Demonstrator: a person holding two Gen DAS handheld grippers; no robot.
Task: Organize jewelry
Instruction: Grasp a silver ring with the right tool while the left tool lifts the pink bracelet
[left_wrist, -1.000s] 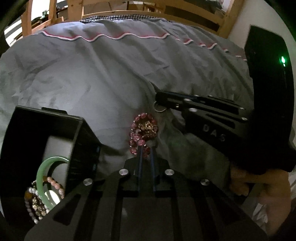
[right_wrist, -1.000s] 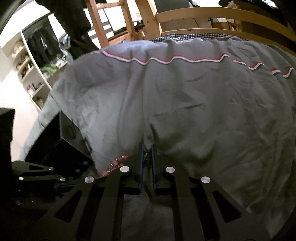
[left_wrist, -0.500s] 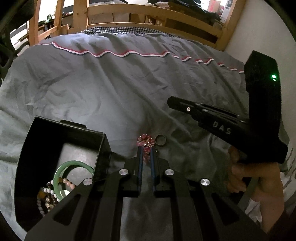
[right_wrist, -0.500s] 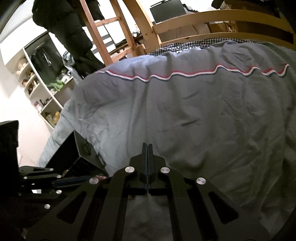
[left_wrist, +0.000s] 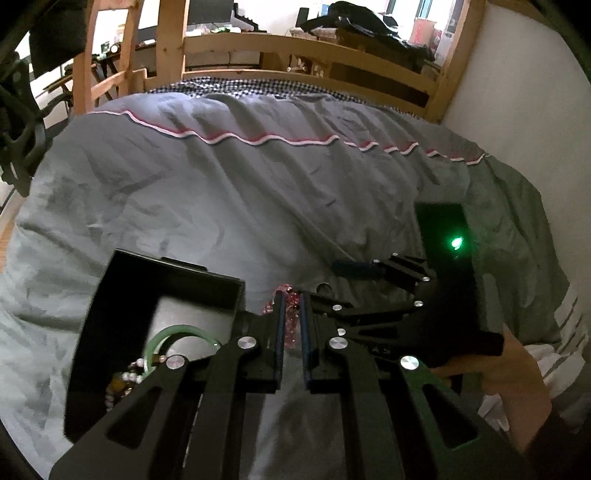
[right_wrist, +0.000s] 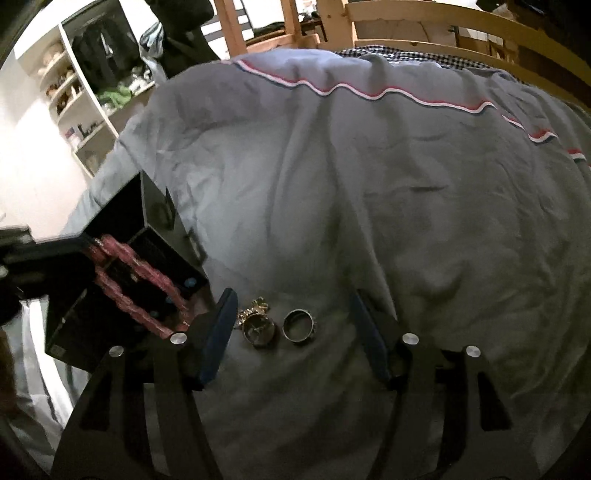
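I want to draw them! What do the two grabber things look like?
Both are black metal frames with silver round screws and dark blue pads on the fingers. The right gripper has a glowing green light on its black block, and a bare hand holds it.

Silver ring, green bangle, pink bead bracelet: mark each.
silver ring (right_wrist: 298, 325), right wrist view, its band.
green bangle (left_wrist: 173, 329), left wrist view, upper arc.
pink bead bracelet (left_wrist: 291, 300), left wrist view, beads between left tongs.
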